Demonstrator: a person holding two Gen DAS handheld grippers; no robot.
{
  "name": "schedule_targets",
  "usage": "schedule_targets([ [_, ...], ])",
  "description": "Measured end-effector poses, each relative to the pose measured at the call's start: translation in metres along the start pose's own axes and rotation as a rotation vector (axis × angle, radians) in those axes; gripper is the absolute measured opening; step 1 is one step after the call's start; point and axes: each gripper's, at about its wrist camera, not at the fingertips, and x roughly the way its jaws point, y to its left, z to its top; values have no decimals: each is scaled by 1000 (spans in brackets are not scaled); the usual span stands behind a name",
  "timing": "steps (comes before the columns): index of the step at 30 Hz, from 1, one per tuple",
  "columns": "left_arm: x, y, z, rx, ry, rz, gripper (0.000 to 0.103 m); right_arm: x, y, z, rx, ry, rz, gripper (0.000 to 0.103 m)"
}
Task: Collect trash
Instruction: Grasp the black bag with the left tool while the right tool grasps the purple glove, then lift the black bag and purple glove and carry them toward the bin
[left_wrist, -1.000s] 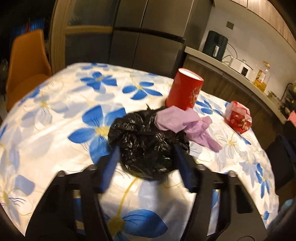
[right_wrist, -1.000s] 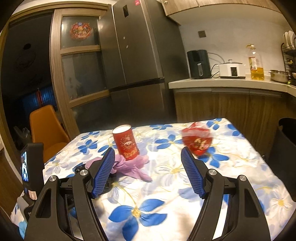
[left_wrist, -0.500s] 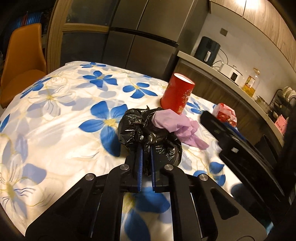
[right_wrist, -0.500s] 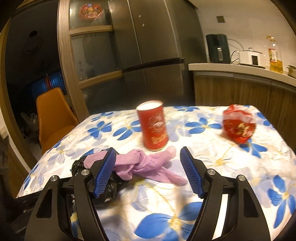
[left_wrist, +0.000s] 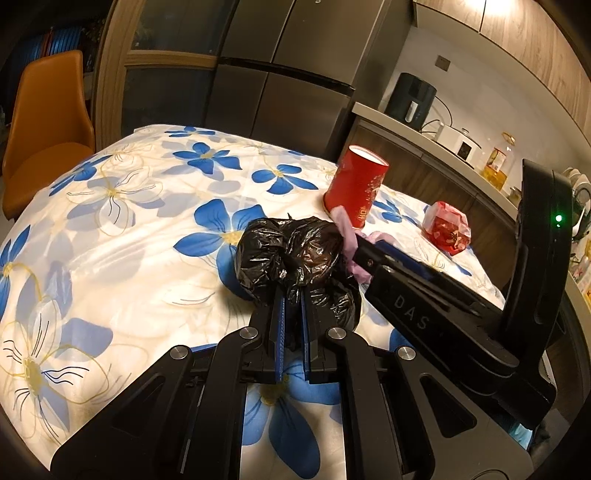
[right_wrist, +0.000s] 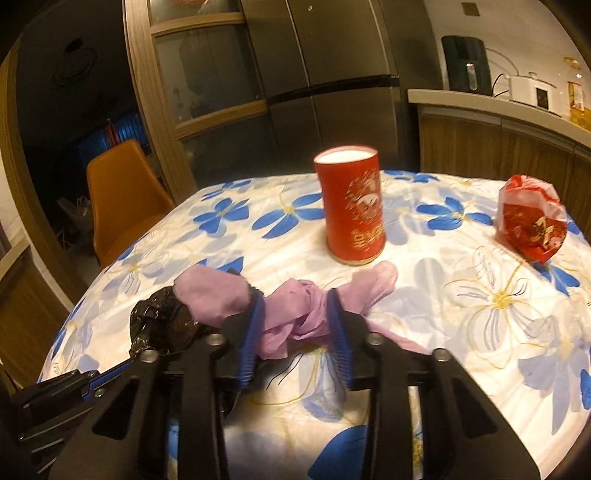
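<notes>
A crumpled black trash bag (left_wrist: 295, 254) lies on the flowered tablecloth (left_wrist: 129, 221). My left gripper (left_wrist: 291, 295) is shut on its near side. A pink rubber glove (right_wrist: 295, 314) is draped from the bag (right_wrist: 162, 325) across the cloth. My right gripper (right_wrist: 295, 310) is down over the glove, and its jaws are closing with the bunched middle of the glove pressed between the blue pads. In the left wrist view the right gripper (left_wrist: 354, 247) reaches in from the right, hiding most of the glove (left_wrist: 341, 221). A red paper cup (right_wrist: 352, 206) stands upright just behind the glove.
A crumpled red wrapper (right_wrist: 530, 218) lies at the table's far right. An orange chair (right_wrist: 122, 192) stands off the left edge. Behind the table are a steel fridge (left_wrist: 295, 74) and a counter (right_wrist: 498, 114) with appliances and an oil bottle.
My left gripper closed on the black bag and has stayed there. My right gripper came down and forward over the pink glove, and its jaws narrowed around it.
</notes>
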Motion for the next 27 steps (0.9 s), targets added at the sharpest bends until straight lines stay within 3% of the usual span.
schedule_targets([
  [3,-1,0,0,2,-5,6,7,1,2,-1,-7,15,16,13],
  [9,-7,1,0,5,-15,30,7,-10,2,-3,-15,-7,13,4],
  [18,-28,-9,2,23,-57,40,7,-70,-11,-2,-5,-128,-35,3],
  [27,-49,-49,2,86,-100,11,7,-138,-41,0,37,-235,-95,3],
])
